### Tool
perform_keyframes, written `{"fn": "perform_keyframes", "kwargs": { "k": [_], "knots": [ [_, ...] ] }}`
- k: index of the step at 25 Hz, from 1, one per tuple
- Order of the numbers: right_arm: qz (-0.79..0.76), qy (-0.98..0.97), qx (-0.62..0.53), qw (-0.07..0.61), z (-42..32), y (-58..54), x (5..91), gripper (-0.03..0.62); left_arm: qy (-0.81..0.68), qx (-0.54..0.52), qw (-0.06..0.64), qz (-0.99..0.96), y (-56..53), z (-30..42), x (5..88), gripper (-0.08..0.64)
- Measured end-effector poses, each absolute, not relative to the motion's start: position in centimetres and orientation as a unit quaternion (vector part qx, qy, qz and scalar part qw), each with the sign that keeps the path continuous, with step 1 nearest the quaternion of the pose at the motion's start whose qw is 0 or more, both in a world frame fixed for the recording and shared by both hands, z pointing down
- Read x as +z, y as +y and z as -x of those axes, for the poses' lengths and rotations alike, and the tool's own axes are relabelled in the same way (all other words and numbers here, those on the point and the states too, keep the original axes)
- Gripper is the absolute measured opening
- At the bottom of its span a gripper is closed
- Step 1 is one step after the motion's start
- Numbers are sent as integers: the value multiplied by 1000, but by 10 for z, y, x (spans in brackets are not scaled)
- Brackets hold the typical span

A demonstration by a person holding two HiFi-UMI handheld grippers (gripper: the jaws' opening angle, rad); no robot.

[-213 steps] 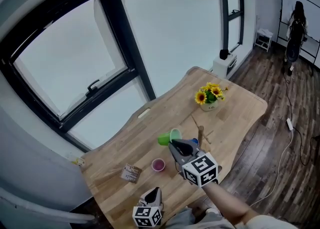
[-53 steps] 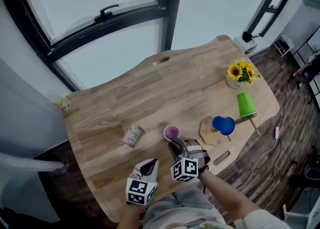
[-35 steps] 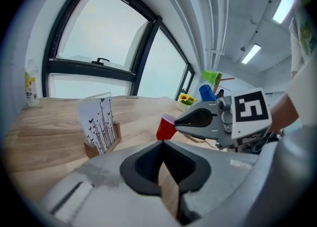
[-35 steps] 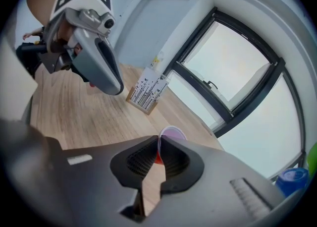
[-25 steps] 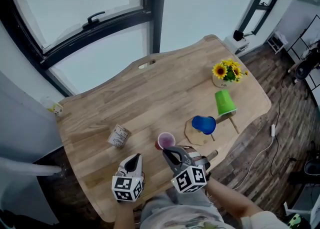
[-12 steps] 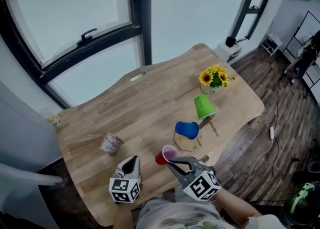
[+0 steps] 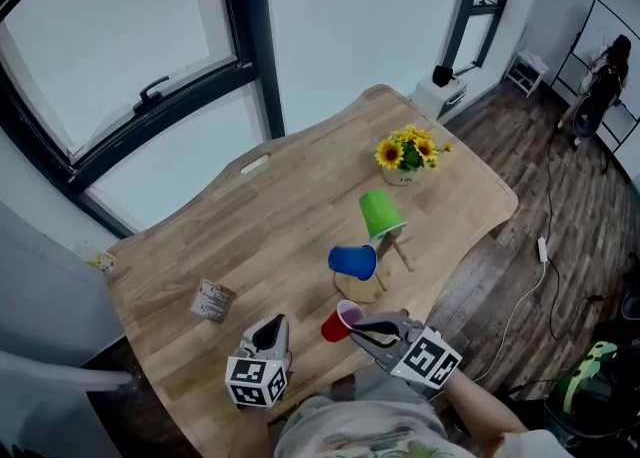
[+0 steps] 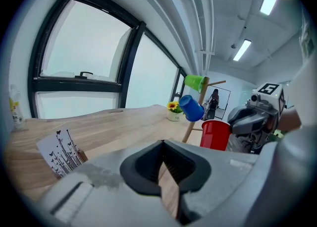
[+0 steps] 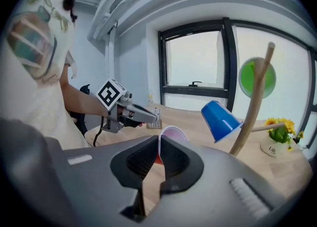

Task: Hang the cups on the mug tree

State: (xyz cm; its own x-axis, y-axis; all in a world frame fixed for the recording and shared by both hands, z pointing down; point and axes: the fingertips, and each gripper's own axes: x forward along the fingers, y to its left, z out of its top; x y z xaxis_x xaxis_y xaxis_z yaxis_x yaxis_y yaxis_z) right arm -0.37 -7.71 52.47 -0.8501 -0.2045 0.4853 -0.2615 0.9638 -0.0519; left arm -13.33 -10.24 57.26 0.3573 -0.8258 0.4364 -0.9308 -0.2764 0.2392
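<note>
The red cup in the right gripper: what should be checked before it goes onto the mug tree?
1. Grip: the right gripper pinches the rim of the red cup: ok.
2. A free peg on the mug tree: ok.
3. Blue cup and green cup already hung, clear of that peg: ok.
4. Cup mouth lined up with the peg: not ok, it is short of the tree.
5. Left gripper shut, empty, off to the side: ok.

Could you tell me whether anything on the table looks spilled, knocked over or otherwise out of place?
Nothing stands out. The red cup is tipped sideways only because the right hand-held gripper pinches its rim; the blue cup and green cup hang on the mug tree. No spill shows.
</note>
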Motion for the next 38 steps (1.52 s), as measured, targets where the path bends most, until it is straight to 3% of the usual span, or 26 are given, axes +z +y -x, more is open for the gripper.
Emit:
{"fn": "perform_keyframes", "kwargs": {
  "k": [22, 38],
  "knots": [
    [-58, -927, 343, 143, -72, -124, 535, 18, -542, 125, 233, -798, -128, 71, 572, 5],
    [-33, -907, 402, 120, -100, -168, 560, 18, -574, 128, 243, -771, -138, 54, 579, 5]
  ]
}}
